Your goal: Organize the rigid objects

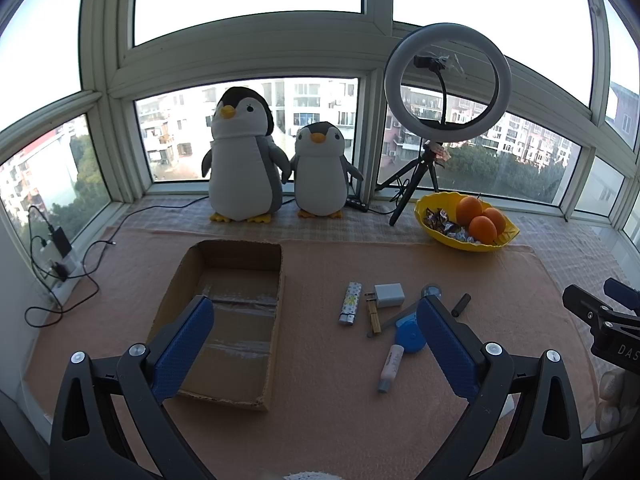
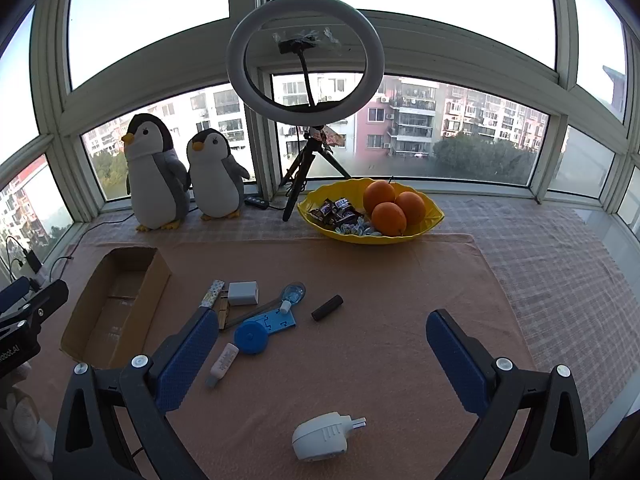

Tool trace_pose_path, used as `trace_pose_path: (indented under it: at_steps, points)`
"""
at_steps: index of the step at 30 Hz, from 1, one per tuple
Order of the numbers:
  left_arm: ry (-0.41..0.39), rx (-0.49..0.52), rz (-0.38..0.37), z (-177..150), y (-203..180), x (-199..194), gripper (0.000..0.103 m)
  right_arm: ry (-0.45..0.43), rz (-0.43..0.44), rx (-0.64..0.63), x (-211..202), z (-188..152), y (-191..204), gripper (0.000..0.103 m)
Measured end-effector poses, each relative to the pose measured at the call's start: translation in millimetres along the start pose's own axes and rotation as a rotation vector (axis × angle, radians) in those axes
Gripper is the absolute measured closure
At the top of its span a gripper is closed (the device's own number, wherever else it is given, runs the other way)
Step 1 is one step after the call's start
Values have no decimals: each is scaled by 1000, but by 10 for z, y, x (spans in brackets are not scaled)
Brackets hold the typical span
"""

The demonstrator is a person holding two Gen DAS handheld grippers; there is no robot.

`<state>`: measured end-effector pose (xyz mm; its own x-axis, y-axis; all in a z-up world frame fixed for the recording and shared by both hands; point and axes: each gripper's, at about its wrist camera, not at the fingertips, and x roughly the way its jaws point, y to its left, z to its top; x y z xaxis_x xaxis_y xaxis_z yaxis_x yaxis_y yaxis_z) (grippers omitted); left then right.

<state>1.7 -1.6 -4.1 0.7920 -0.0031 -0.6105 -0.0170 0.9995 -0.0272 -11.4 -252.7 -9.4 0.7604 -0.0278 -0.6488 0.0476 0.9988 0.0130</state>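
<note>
An open cardboard box [image 1: 224,320] [image 2: 116,304] lies empty on the pink cloth. Right of it sits a cluster of small items: a patterned lighter [image 1: 351,303] [image 2: 212,293], a white charger cube [image 1: 389,295] [image 2: 243,293], a wooden clip [image 1: 373,312], a blue tape measure [image 1: 410,338] [image 2: 251,337], a white tube [image 1: 390,368] [image 2: 223,364] and a black cylinder [image 1: 461,305] [image 2: 327,307]. A white plug adapter [image 2: 322,436] lies near the front. My left gripper [image 1: 316,320] is open above the box's right side. My right gripper [image 2: 324,334] is open above the cloth, holding nothing.
A yellow bowl [image 1: 466,240] [image 2: 372,236] with oranges and sweets stands at the back right. Two plush penguins [image 1: 248,156] [image 2: 158,172], a ring light on a tripod [image 1: 448,80] [image 2: 306,60] and cables with a power strip [image 1: 60,264] line the window side.
</note>
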Motion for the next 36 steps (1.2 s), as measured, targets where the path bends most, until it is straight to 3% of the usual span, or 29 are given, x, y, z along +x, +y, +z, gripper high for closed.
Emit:
trace_pose_path:
  at_steps: [17, 28, 36]
  points:
    - [14, -21, 18, -51, 226, -50, 2, 12, -29, 24, -129, -79, -27, 0]
    - [30, -99, 166, 6, 1143, -109, 2, 17, -26, 71, -221, -93, -56, 0]
    - [140, -99, 235, -86, 1761, 159, 2, -5, 22, 146, -351, -162, -197, 0]
